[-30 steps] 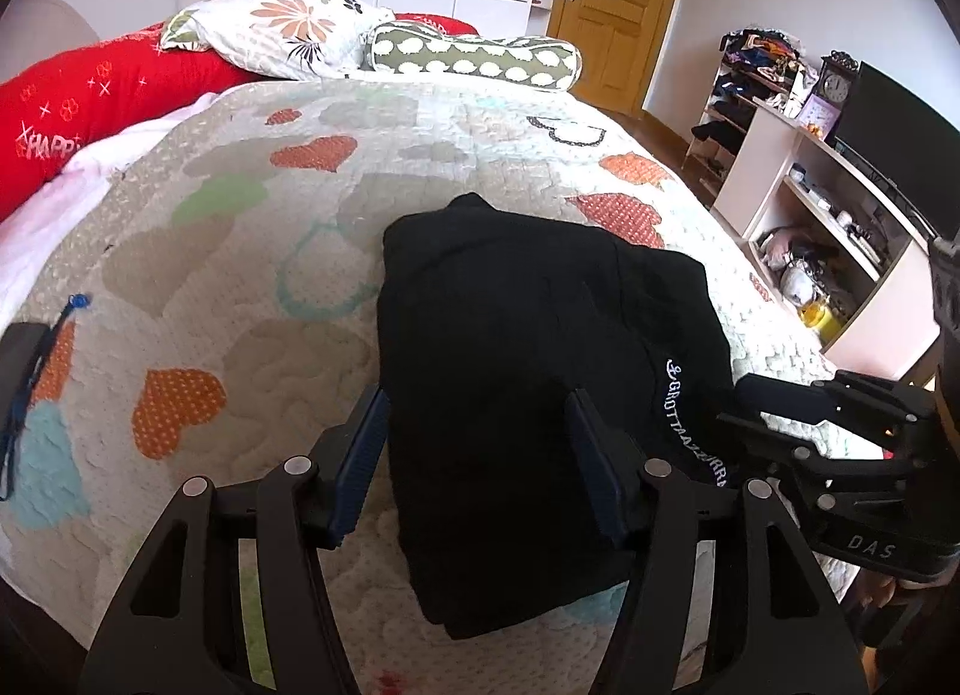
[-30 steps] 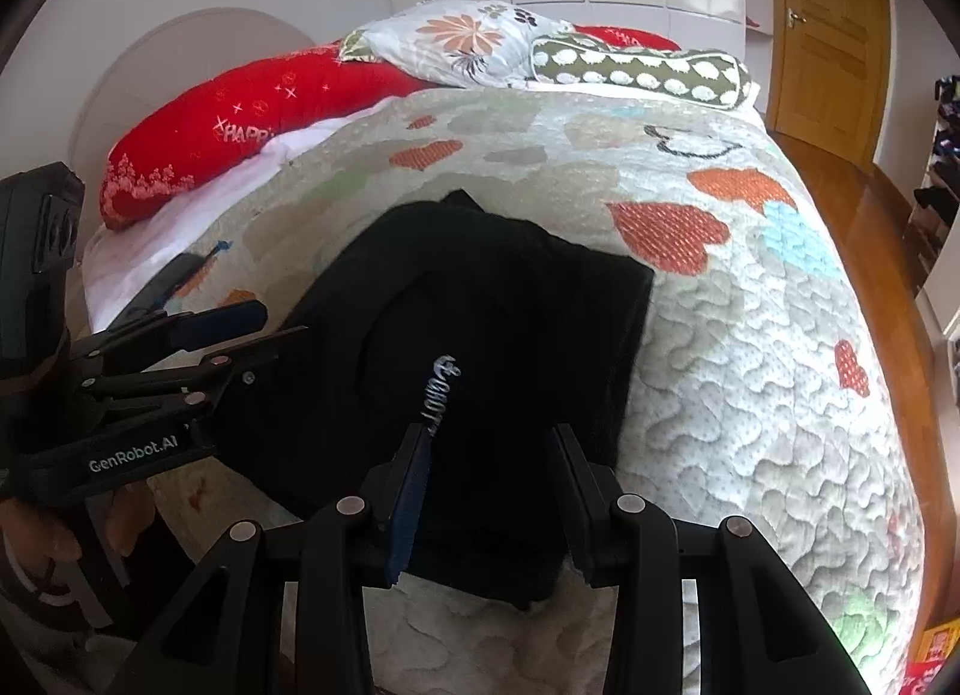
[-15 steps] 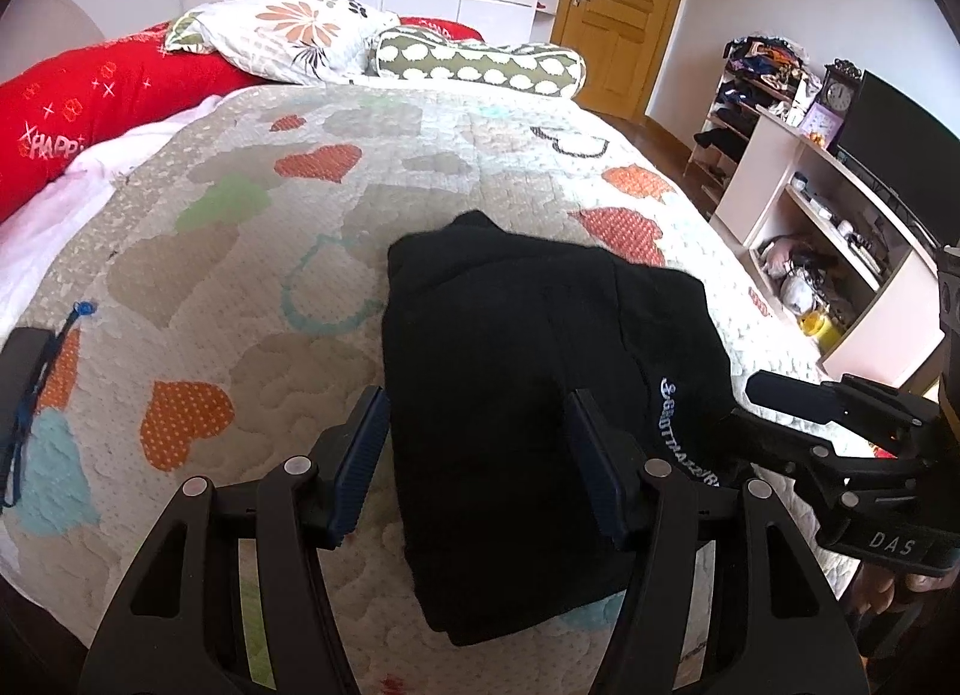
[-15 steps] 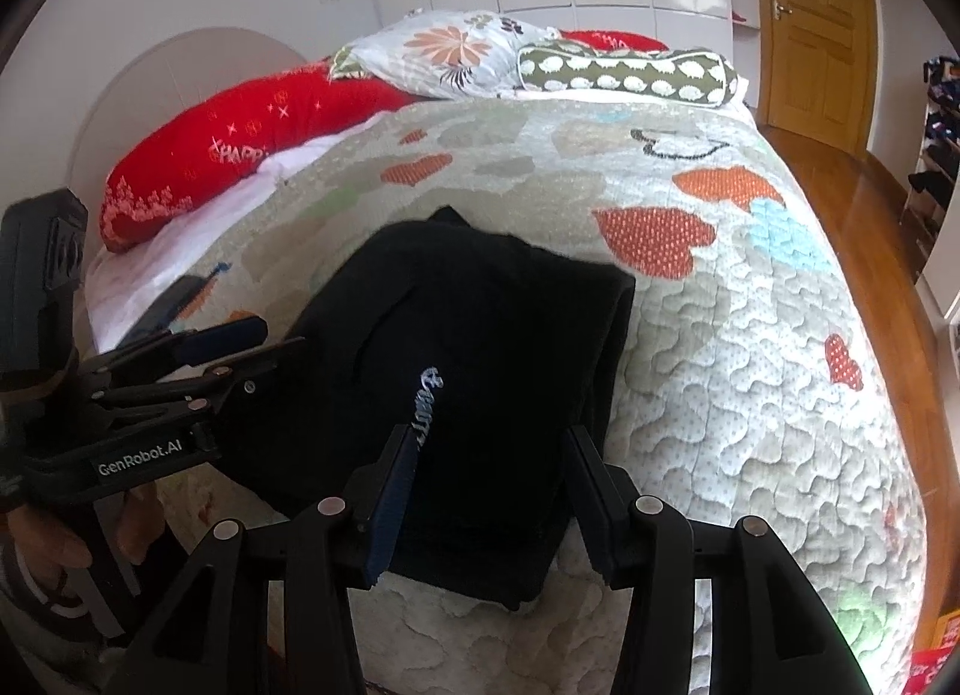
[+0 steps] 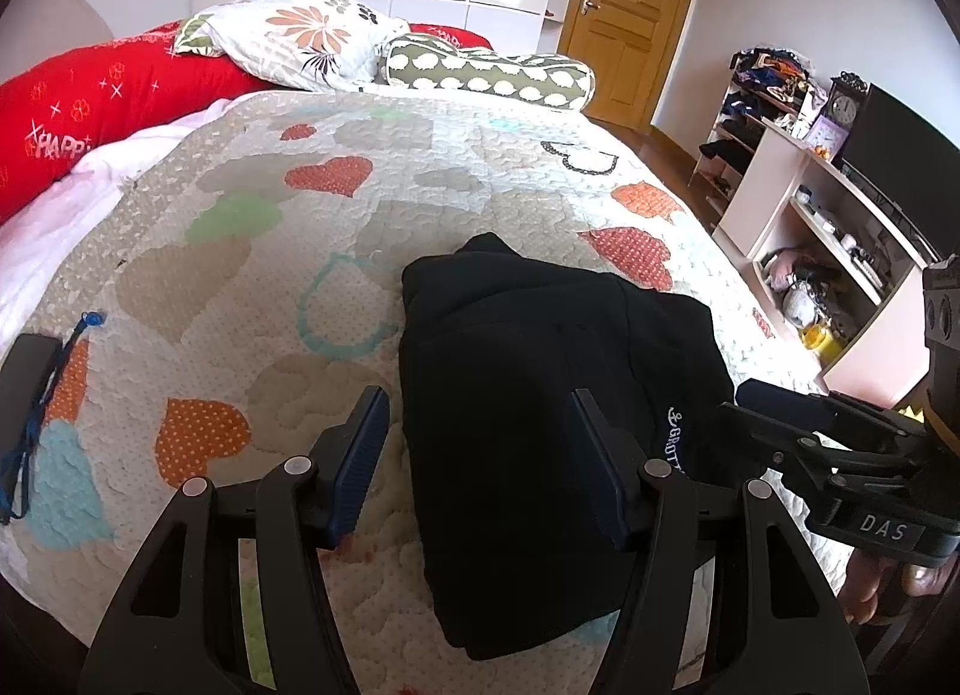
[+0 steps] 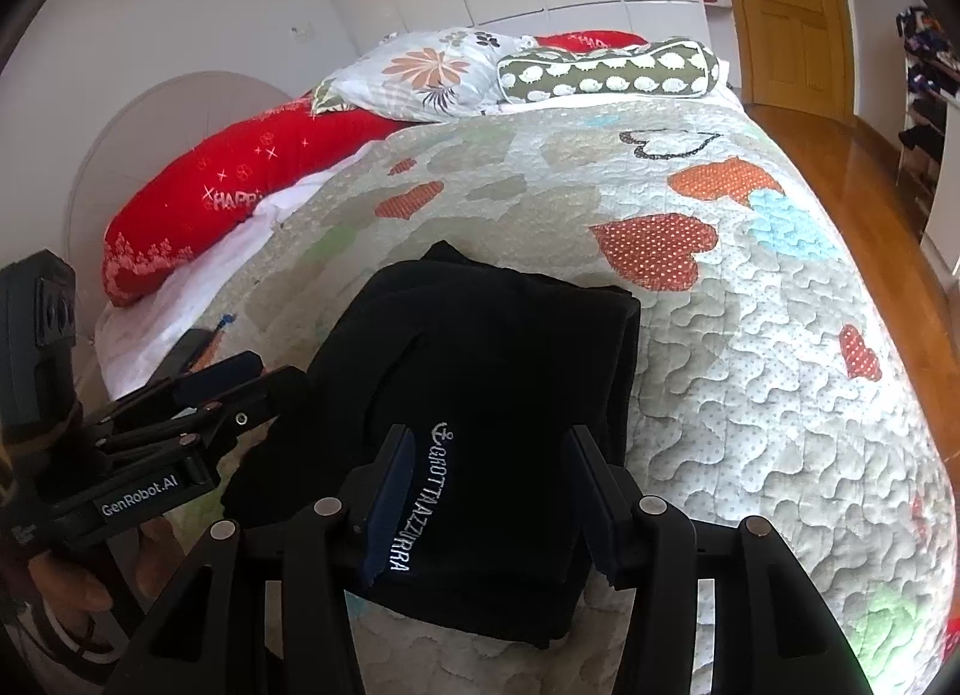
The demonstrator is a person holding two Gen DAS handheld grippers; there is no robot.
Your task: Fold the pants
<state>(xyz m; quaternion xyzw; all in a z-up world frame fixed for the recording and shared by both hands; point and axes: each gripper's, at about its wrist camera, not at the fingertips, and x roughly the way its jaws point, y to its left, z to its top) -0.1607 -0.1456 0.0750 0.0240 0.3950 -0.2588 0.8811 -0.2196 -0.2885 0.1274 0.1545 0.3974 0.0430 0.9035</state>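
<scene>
The black pants [image 5: 540, 347] lie folded into a compact rectangle on the heart-patterned quilt [image 5: 252, 275], white lettering on the near right edge. My left gripper [image 5: 477, 401] hovers open over their near left edge, one finger above the quilt and the other above the cloth. In the right wrist view, my right gripper [image 6: 489, 434] stands over the near edge of the pants [image 6: 498, 347] beside the lettering. Its jaws are opening, with cloth lying flat beneath them and not pinched. Each gripper shows in the other's view: the right gripper [image 5: 741, 398] and the left gripper [image 6: 273, 371].
Pillows [image 5: 300, 41], a green bolster [image 5: 486, 71] and a long red cushion [image 5: 108, 95] line the head of the bed. A dark flat object with a blue strap [image 5: 24, 395] lies at the quilt's left edge. A shelf unit with a screen [image 5: 840, 227] stands to the right.
The right gripper's jaws have spread wider above the pants and it has rolled slightly. The left gripper and the pants have stayed where they were.
</scene>
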